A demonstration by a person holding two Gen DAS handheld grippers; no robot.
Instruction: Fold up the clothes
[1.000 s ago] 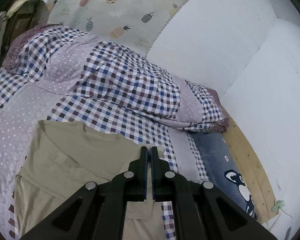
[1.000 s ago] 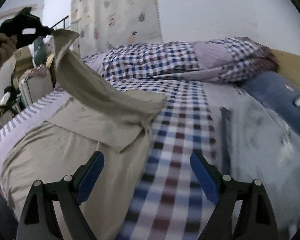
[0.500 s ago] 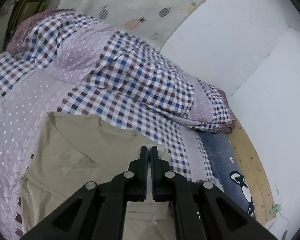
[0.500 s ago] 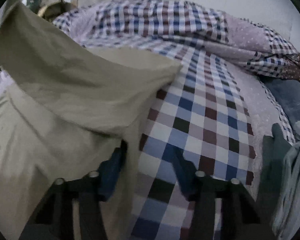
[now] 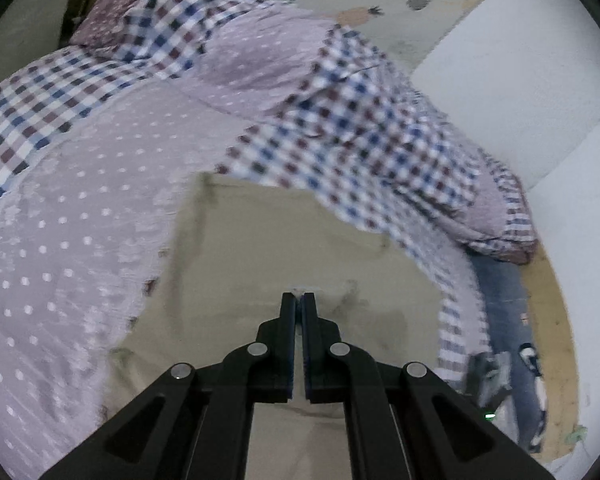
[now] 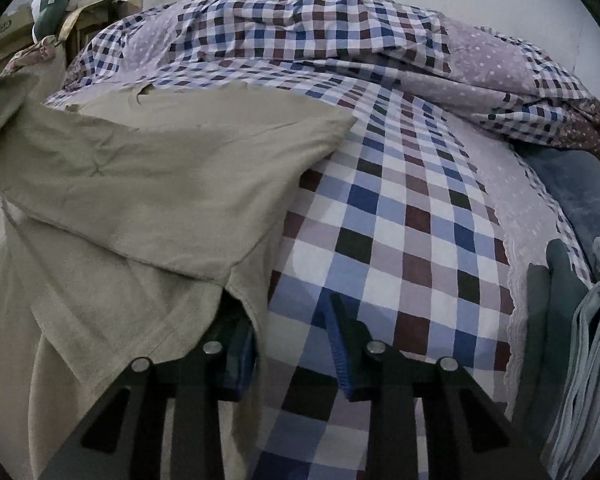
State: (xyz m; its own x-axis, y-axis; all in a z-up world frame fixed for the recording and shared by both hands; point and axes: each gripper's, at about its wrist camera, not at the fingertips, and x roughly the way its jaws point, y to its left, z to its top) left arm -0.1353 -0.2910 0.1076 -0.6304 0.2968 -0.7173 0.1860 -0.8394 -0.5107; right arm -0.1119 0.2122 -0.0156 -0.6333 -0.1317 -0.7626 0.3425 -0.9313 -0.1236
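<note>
A beige shirt [image 6: 132, 184] lies on the checked bedspread [image 6: 400, 240], with one side lifted and drawn over itself toward the upper left. In the left wrist view my left gripper [image 5: 299, 298] is shut on the beige shirt [image 5: 284, 248], and cloth shows between its fingers. My right gripper [image 6: 292, 320] is open and low on the bed at the shirt's right edge. Its left finger [image 6: 240, 344] is partly under the shirt's hem; its right finger [image 6: 342, 344] rests on the bedspread.
A heaped checked quilt [image 6: 340, 40] lies at the back of the bed. Folded dark green clothes [image 6: 556, 292] and pale blue clothes [image 6: 596, 340] are stacked at the right. A blue cartoon-print cloth [image 5: 508, 320] and the wooden bed edge [image 5: 556, 312] run along the white wall.
My left gripper has carried the held shirt part lower and across the shirt. My right gripper has come in low to the shirt's right edge, and its jaws stand narrower than a second ago.
</note>
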